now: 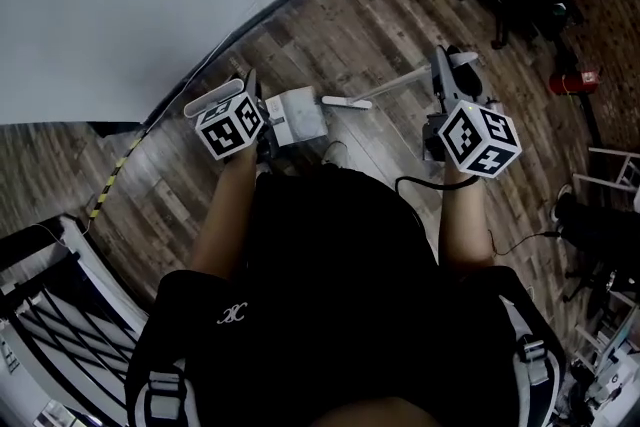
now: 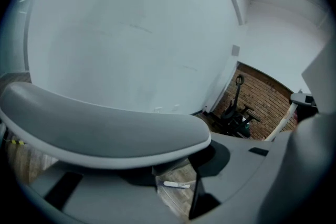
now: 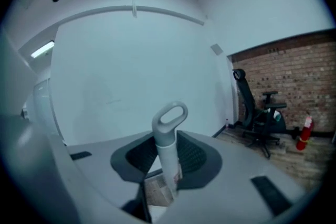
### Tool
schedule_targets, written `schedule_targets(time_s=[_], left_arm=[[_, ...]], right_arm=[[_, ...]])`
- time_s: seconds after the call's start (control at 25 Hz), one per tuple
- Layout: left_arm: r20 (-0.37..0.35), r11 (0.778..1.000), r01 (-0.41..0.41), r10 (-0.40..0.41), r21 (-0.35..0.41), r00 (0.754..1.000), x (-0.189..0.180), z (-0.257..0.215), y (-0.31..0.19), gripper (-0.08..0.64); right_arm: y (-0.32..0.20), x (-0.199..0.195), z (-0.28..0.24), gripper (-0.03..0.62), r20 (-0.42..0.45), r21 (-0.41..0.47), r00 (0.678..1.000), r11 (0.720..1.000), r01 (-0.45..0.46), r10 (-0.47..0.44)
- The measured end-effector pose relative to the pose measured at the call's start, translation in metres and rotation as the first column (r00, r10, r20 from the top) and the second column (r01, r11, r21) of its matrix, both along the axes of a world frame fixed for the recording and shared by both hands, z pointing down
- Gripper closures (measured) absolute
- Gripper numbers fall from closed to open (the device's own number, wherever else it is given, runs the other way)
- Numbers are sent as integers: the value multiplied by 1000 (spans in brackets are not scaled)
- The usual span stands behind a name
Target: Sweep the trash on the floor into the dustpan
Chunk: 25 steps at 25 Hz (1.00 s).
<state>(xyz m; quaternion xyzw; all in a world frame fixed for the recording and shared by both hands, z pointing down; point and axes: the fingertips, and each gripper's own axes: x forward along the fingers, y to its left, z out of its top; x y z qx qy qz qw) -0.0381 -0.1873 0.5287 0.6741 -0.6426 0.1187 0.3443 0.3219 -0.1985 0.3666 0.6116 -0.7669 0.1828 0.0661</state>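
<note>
Now I'm holding one dustpan [image 1: 297,118] by its handle in the left gripper [image 2: 176,162] and clamping the right gripper [image 3: 169,178] on one broom handle [image 3: 167,149]. One white strip [image 1: 345,102] is lying on the floor [image 1: 400,25] beside the dustpan, whose contents are unclear.

dustpan [image 1: 297,118] left, broom pole [image 1: 400,85] right

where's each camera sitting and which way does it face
head view: on the person's head, looking steeply down at the wood floor; black torso, forearms, left tool and right tool show
left gripper view: on the left tool, facing the white wall; its jaws hold the dustpan handle
right gripper view: on the right tool, facing that wall; jaws closed on the broom handle
shared: both gripper views catch the brick wall
</note>
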Motion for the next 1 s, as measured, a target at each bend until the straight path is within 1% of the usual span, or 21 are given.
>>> schedule_targets(time_s=[0.08,0.16,0.28,0.36,0.48,0.64,0.8,0.92,1.0], left_arm=[[14,998,-47,46,37,999,11,-23,-6,413],[32,991,-109,107,78,994,23,-47,-13,419],[79,968,-208,198,140,977,45,-84,-24,425],[116,950,-256,238,181,964,59,-108,-29,431],[182,914,-321,281,249,942,74,-140,-39,444],[276,845,-416,333,337,901,90,-178,-51,463],[347,801,-471,352,370,870,104,-194,-61,484],[388,759,-522,379,389,840,120,-201,-62,497],[385,748,-532,390,397,836,130,-205,-62,500]], right_arm=[[4,1,-2,483,-54,24,999,1000,6,-4],[4,1,-5,485,-91,49,996,999,7,-2],[2,5,-11,486,-129,82,992,997,3,7],[2,10,-14,486,-150,94,988,996,-7,21],[6,14,-17,486,-172,109,984,994,-26,45],[16,24,-21,486,-175,125,981,990,-59,81],[21,42,-22,488,-157,131,979,985,-108,129],[28,53,-25,488,-140,137,979,982,-132,151],[30,61,-27,488,-129,139,979,980,-140,159]])
